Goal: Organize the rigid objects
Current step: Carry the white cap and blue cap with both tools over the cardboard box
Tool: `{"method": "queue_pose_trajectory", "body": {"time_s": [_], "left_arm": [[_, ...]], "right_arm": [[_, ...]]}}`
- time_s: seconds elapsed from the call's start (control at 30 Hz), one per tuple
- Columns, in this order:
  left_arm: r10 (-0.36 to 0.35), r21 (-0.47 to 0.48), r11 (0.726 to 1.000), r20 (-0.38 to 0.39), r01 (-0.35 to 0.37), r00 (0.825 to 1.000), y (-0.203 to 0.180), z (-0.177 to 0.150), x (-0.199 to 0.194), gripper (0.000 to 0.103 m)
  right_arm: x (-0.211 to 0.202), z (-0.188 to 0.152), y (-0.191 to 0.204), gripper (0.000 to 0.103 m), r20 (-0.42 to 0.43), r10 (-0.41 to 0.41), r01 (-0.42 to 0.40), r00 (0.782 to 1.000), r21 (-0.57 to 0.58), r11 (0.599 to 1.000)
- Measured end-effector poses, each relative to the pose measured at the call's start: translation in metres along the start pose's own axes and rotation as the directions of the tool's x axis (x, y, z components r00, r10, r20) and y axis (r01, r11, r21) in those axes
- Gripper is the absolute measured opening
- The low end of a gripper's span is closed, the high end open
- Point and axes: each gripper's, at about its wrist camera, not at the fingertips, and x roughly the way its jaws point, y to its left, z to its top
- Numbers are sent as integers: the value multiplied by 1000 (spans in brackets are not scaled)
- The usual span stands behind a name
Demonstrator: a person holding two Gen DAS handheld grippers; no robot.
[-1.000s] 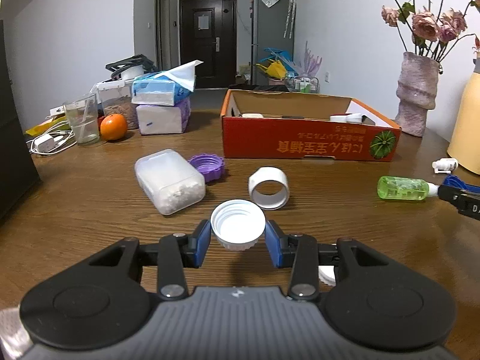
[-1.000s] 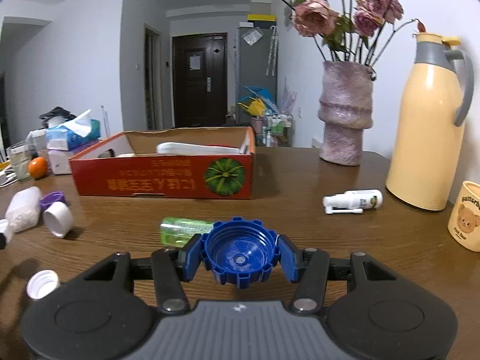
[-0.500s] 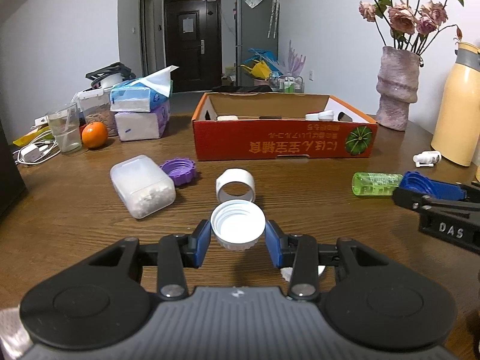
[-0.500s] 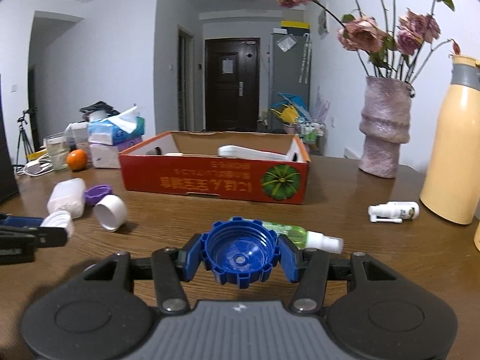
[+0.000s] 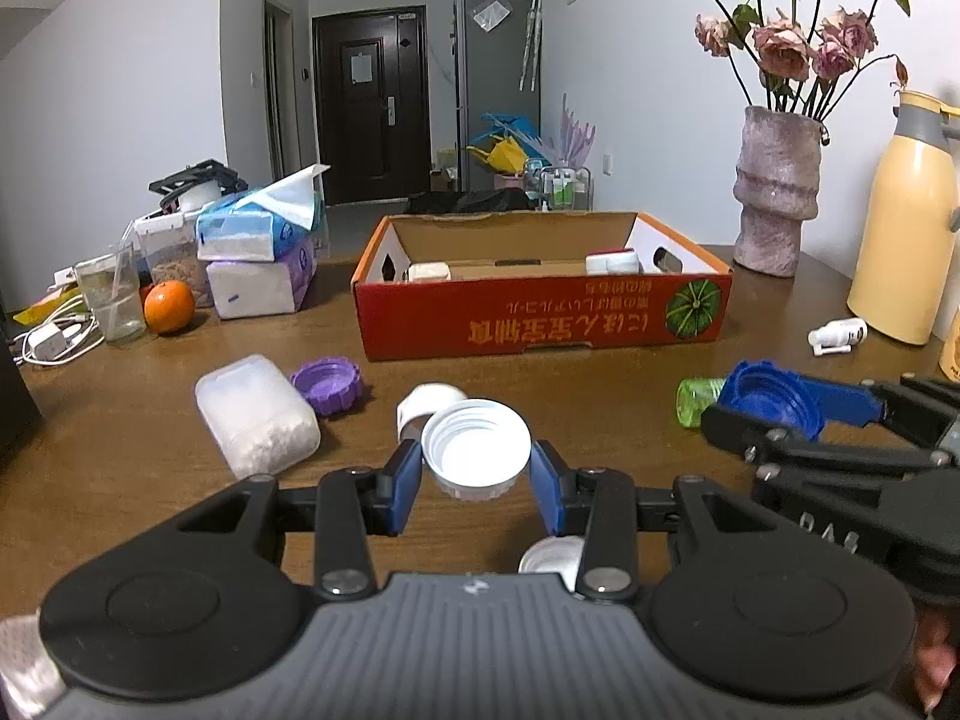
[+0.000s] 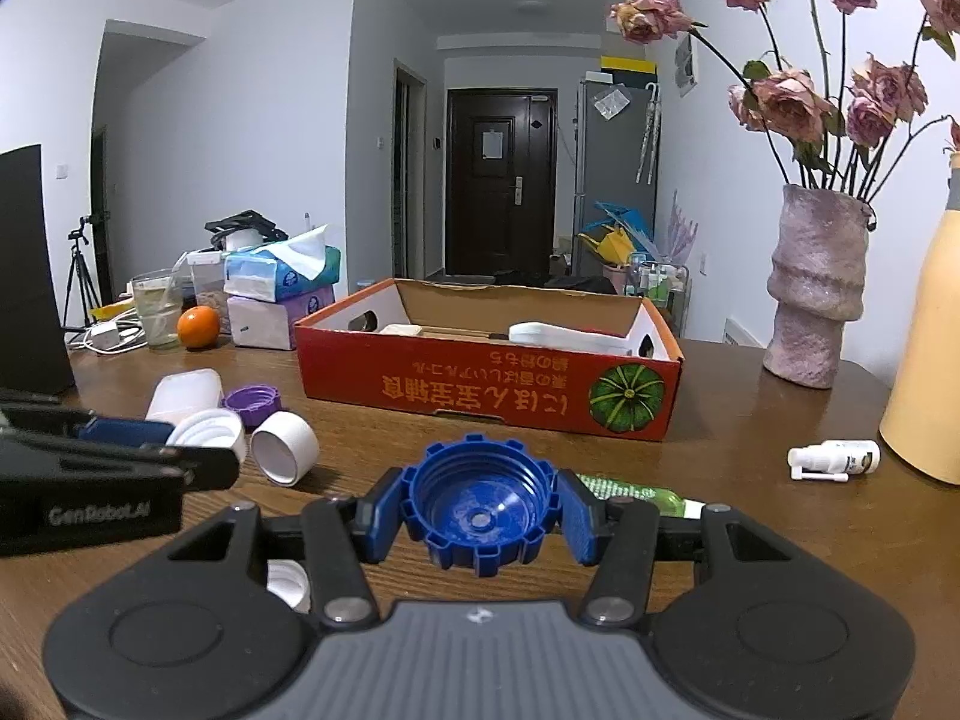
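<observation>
My left gripper (image 5: 477, 477) is shut on a white screw cap (image 5: 477, 447), held hollow side up above the wooden table. My right gripper (image 6: 480, 516) is shut on a blue ribbed cap (image 6: 480, 507), also hollow side up; the blue cap (image 5: 771, 396) shows at the right of the left wrist view. Ahead of both stands the red cardboard box (image 5: 540, 315) (image 6: 486, 387), open on top with a few white items inside. On the table lie a white ring cap (image 6: 285, 447), a purple lid (image 5: 327, 384), a white plastic container (image 5: 255, 414) and a green spray bottle (image 5: 696, 399).
A small white spray bottle (image 6: 834, 459) lies at the right, near a yellow thermos (image 5: 906, 222) and a pink vase (image 5: 777, 216) of dried flowers. Tissue packs (image 5: 261, 258), a glass (image 5: 114, 297), an orange (image 5: 170, 306) and cables sit at the left. Another white cap (image 5: 549, 558) lies under my left gripper.
Both grippers have drifted sideways toward each other while keeping their caps. The right gripper now shows large in the left wrist view, and the left gripper has entered the right wrist view.
</observation>
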Motion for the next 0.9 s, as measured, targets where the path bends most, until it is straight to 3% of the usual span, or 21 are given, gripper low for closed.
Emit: {"method": "queue_pose_trajectory", "body": {"time_s": [0.9], "left_arm": [[22,-7,1000,81,-22,996,-7,48,29,41]], "right_arm": [[27,36,-6,52,58,-33,32,998,20,999]]}}
